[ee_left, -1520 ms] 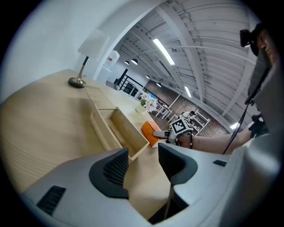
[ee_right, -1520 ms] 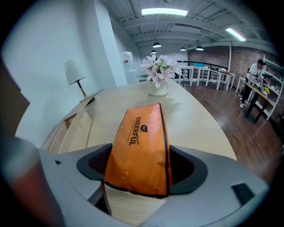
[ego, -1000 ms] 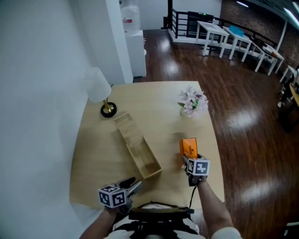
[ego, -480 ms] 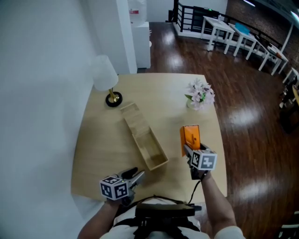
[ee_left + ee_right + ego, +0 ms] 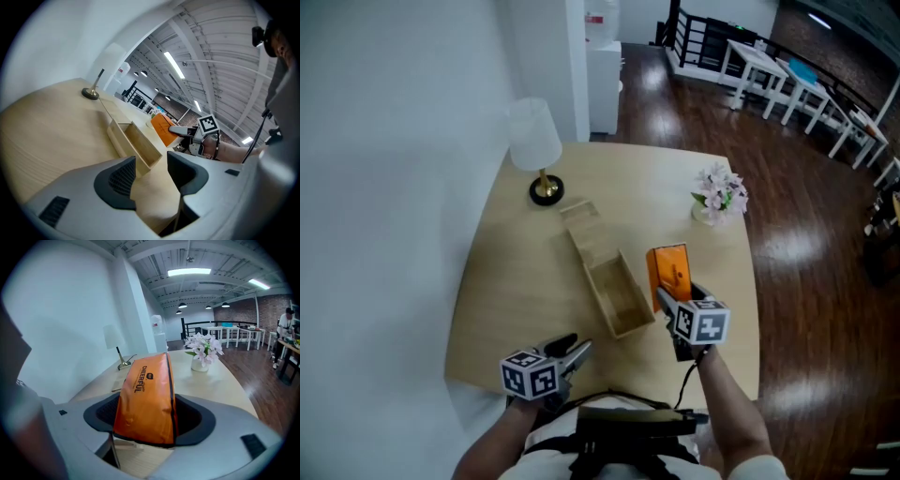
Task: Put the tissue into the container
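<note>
Right gripper (image 5: 672,289), clamped on the orange tissue pack (image 5: 668,270), has carried it up from well right of the wooden container (image 5: 617,296) to just beside it, not yet inserted; left gripper (image 5: 574,350) sits near the container's near end, jaws apart and empty.

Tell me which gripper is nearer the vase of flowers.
Right. The right gripper, shut on the orange tissue pack, is on the same side of the wooden box as the vase of flowers. The left gripper, open, is at the table's near edge, across the box.
</note>
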`<action>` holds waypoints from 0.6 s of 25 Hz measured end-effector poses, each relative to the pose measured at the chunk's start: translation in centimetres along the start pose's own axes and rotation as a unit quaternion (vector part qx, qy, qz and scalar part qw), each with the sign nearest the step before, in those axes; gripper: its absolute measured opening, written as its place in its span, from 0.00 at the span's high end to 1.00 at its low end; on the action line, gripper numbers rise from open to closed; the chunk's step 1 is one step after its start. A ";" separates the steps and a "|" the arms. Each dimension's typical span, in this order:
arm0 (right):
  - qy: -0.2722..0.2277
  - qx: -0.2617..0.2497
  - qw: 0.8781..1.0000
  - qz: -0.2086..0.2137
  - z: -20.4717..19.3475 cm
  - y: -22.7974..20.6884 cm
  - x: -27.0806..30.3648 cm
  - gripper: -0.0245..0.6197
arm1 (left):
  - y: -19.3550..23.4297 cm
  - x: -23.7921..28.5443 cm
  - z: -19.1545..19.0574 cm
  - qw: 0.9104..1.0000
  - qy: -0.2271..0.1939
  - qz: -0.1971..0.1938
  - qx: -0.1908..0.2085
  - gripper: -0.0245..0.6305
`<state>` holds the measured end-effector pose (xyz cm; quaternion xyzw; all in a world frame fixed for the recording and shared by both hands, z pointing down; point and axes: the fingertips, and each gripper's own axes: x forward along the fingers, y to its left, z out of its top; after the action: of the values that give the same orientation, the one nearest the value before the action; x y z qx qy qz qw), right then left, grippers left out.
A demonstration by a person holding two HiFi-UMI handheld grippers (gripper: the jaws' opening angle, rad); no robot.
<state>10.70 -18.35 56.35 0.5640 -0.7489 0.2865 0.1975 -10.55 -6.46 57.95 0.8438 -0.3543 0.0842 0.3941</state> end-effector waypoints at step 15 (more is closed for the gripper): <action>0.040 -0.057 0.995 0.066 -1.4 9.6 3.8 0.42 | 2.3 -3.5 -0.5 1.000 -0.012 0.013 -0.016 0.63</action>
<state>0.36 -18.28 57.78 0.4896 -0.7908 0.2780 0.2401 -14.61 -5.28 58.19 0.8339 -0.3708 0.0734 0.4022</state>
